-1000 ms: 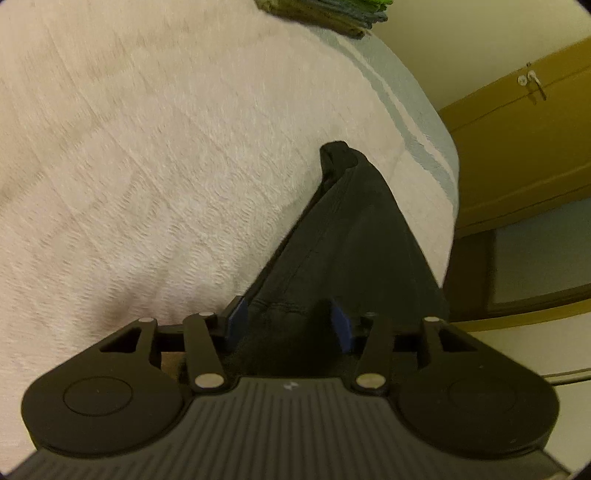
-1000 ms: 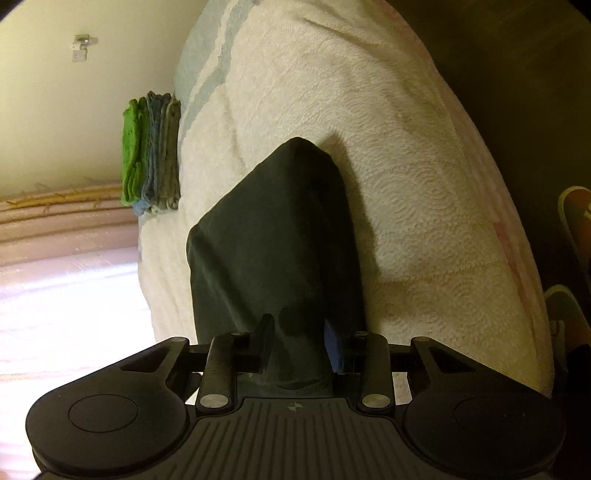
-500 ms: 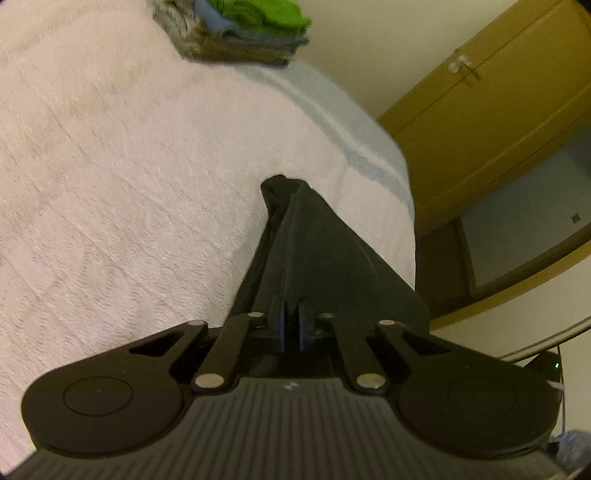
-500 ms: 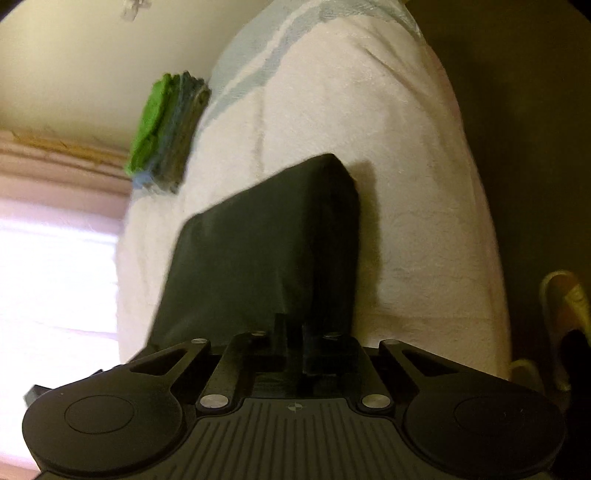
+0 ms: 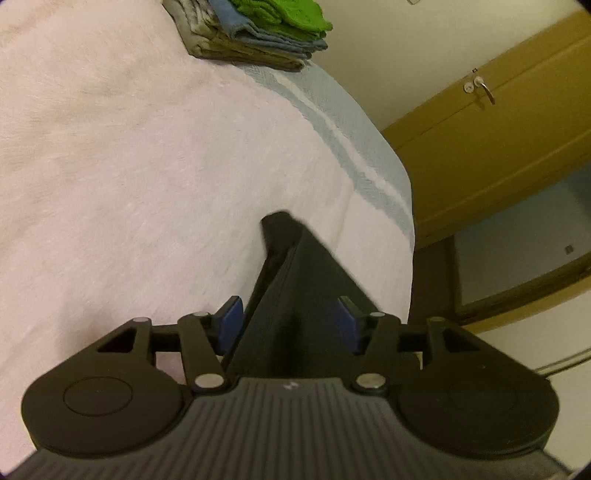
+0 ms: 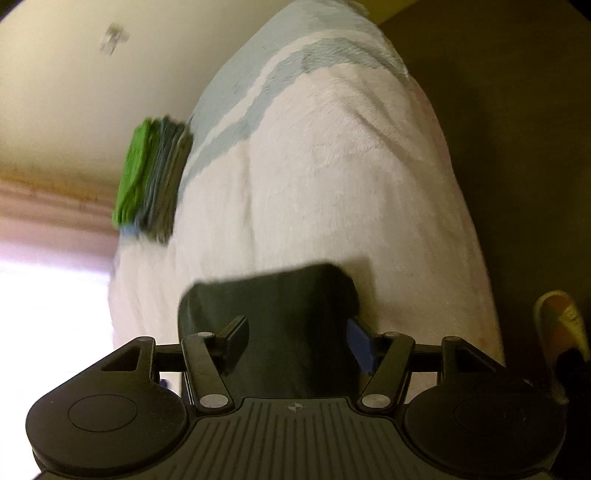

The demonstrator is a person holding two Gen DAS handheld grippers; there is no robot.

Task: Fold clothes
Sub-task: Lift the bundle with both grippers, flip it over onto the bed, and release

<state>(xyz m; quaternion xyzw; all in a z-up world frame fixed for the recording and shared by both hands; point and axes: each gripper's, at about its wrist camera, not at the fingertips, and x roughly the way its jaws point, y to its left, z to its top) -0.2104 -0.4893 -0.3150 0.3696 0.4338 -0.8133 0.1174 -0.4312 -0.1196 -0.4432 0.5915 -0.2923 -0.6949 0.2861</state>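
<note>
1. Dark folded garment (image 5: 306, 280) lies on the bed (image 5: 129, 166), near its edge; seen flat in R wrist view (image 6: 288, 314), edge-on w/ stacked layers in L wrist view.
2. L gripper (image 5: 290, 323): jaws spread wide, blue pads (image 5: 231, 321) either side of the garment's near end, not pinching it. Whether the pads touch the cloth – can't tell.
3. R gripper (image 6: 299, 339): jaws also wide apart, straddling the garment's near edge; gap visible btwn the right pad (image 6: 360, 345) and the cloth.
4. Bed cover is white/pale pink textured fabric w/ light blue stripes (image 5: 354, 155) at the far end.
5. Stack of folded clothes (image 5: 255, 33) sits at the far part of the bed, well apart from the dark garment: green on top, blue below, grey/tan at bottom. Same stack in R view (image 6: 151, 181), blurred.
6. Beyond the bed: mustard-brown door (image 5: 491, 147) w/ a key in its lock (image 5: 480, 86).
7. R view, lower right: a sandal (image 6: 565, 325) on the dark floor.
</note>
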